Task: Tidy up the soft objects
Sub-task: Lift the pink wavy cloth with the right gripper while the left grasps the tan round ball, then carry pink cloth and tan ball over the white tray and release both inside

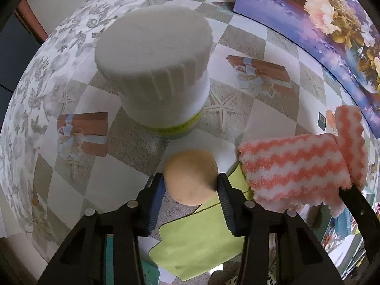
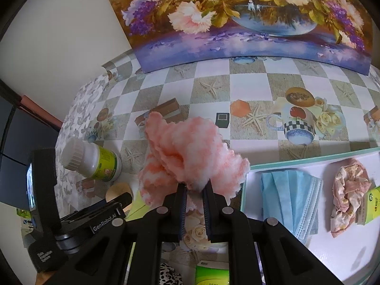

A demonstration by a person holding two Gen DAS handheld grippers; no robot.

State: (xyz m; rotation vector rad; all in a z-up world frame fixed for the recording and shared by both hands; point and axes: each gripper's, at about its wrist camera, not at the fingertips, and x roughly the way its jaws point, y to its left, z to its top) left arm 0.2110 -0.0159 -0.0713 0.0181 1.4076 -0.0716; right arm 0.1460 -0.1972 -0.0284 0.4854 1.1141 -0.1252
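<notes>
Now | left hand-held gripper (image 1: 190,181) straight down, clasping sponge (image 1: 191,177) | right hand-held gripper (image 2: 194,188) angled, pinching cloth (image 2: 192,152)

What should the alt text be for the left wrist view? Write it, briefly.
The left hand-held gripper points down with its fingers either side of a round beige sponge on a checkered tablecloth. A white-capped bottle stands behind; a pink-and-white striped cloth hangs at right over a green cloth.

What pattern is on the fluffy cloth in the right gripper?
Coral-and-white zigzag stripes on the cloth; clearest in the left wrist view.
</notes>
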